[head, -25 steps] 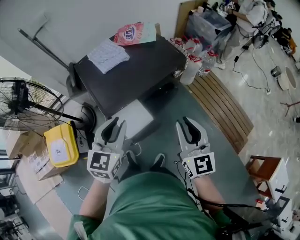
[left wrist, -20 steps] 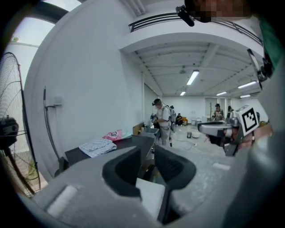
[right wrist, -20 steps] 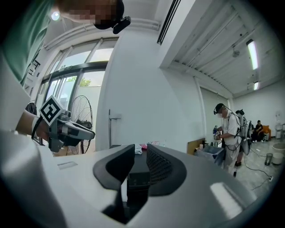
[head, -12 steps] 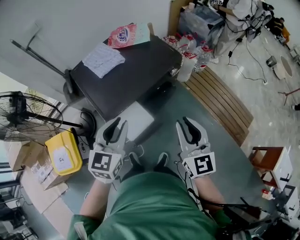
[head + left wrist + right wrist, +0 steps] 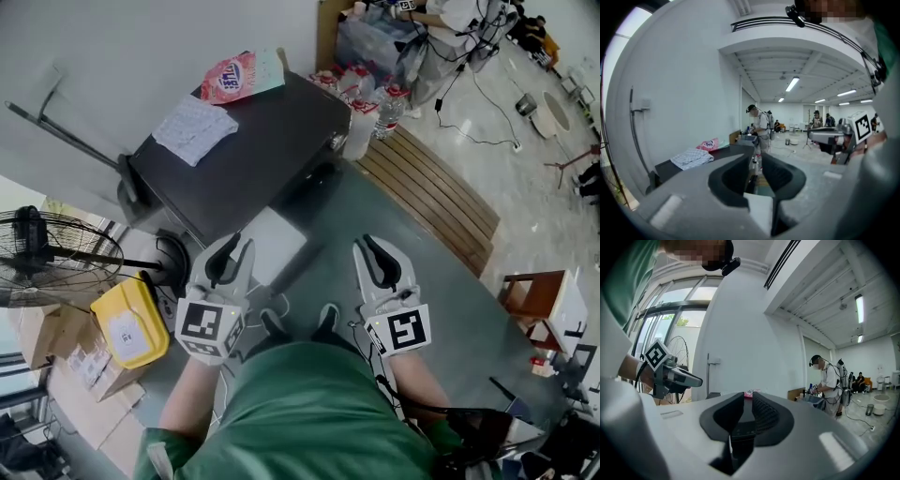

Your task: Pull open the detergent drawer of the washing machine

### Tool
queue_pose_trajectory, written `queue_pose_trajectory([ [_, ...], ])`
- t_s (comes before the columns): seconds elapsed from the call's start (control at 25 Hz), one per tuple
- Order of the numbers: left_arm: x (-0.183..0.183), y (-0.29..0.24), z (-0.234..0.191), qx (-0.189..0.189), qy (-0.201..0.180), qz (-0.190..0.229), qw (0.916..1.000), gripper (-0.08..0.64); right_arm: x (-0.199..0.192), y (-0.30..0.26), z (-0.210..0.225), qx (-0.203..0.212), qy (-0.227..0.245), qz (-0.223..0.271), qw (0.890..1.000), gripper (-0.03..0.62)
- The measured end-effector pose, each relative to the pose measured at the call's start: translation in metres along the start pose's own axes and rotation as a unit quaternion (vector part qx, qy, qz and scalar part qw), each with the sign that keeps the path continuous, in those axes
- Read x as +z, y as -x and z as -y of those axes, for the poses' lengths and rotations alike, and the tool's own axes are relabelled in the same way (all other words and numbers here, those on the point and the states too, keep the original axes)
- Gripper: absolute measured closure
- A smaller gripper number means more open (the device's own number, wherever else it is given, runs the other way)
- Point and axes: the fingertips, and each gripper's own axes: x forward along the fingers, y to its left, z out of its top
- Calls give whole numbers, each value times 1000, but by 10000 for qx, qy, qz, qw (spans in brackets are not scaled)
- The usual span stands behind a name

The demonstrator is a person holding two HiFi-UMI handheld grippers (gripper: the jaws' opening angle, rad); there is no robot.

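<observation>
The washing machine is a dark box against the wall, with a checked cloth and a red packet on its lid. I cannot make out its detergent drawer. Both grippers hang side by side in front of me, short of the machine and touching nothing. My left gripper has a narrow gap between its jaws, which hold nothing. My right gripper is shut, its tips together and empty. Each gripper view shows the other gripper off to the side.
A white slab lies on the floor just beyond my left gripper. A fan and a yellow box stand at the left. Bottles and a slatted wooden bench are at the right, a person beyond.
The head view has swung, so the machine and room slide up and left in the picture. Both grippers keep nearly the same place in front of me.
</observation>
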Motion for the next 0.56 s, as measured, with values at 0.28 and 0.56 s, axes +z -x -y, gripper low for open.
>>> queue_pose_trajectory([
  [0.28, 0, -1, -5, -263, -46, 7, 9996, 479, -1, 3, -8, -225, 19, -60, 9997, 535],
  [0.56, -3, -2, -18, -404, -44, -16, 9992, 479, -2, -4, -16, -346, -16, -102, 9993, 537],
])
